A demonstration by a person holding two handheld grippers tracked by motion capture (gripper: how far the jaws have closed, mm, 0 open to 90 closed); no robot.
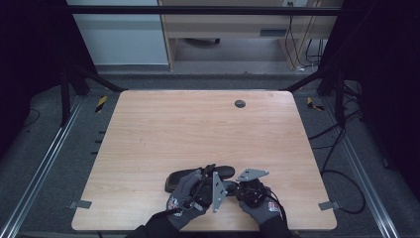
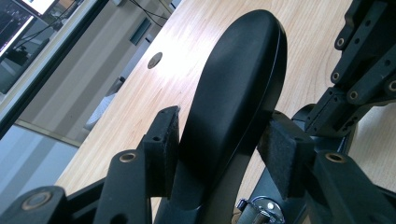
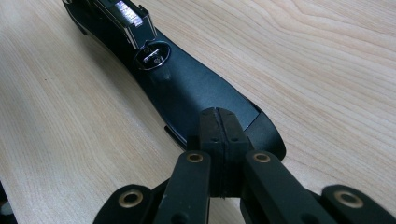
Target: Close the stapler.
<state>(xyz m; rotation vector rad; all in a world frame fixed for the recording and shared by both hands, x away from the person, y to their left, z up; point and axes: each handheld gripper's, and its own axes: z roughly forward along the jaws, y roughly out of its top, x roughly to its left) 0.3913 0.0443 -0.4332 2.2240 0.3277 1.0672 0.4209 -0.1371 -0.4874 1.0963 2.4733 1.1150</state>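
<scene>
Stapler [image 1: 198,178], black, lay near the table's [image 1: 198,124] front edge between my two hands. My left gripper [image 2: 219,154] straddled its long body, pads touching both sides in a pinch. My right gripper [image 3: 219,135] rested pressed together on its tail end.

In the high view, the middle of the long black matte plastic case [image 1: 198,177] is hidden by the gloved hands. In the left gripper view, its lower end is cut off by the bottom edge, and the small shiny metal fitting [image 2: 261,208] cannot be identified.
</scene>
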